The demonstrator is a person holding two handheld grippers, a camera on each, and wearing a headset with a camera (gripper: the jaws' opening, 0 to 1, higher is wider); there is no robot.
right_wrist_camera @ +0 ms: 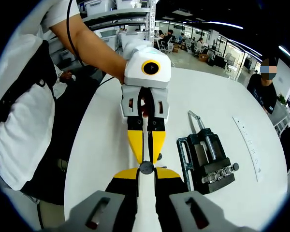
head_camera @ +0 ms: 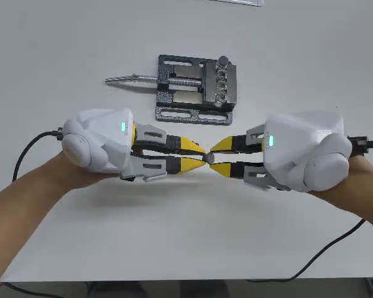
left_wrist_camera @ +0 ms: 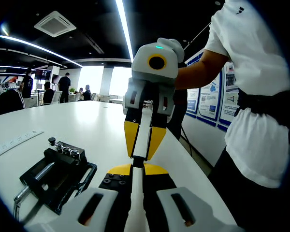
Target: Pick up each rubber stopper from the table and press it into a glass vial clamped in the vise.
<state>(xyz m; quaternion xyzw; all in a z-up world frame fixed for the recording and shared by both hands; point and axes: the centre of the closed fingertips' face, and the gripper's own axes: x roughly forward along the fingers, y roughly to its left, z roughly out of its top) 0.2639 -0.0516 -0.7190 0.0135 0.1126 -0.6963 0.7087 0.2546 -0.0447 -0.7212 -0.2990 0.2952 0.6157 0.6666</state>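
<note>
Holding the rubber stopper [head_camera: 210, 158] above the table [head_camera: 174, 236], near the vise [head_camera: 181, 93], the R gripper [head_camera: 212, 157] has its fingers shut on it, the L gripper [head_camera: 202, 155] fingers look shut & empty, tip to tip w/ it, so next: carry it to a glass vial [head_camera: 222, 87], push down.

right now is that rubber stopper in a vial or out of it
Out. The rubber stopper sits pinched in the tips of the right gripper, short of the vise and its glass vials.
</note>
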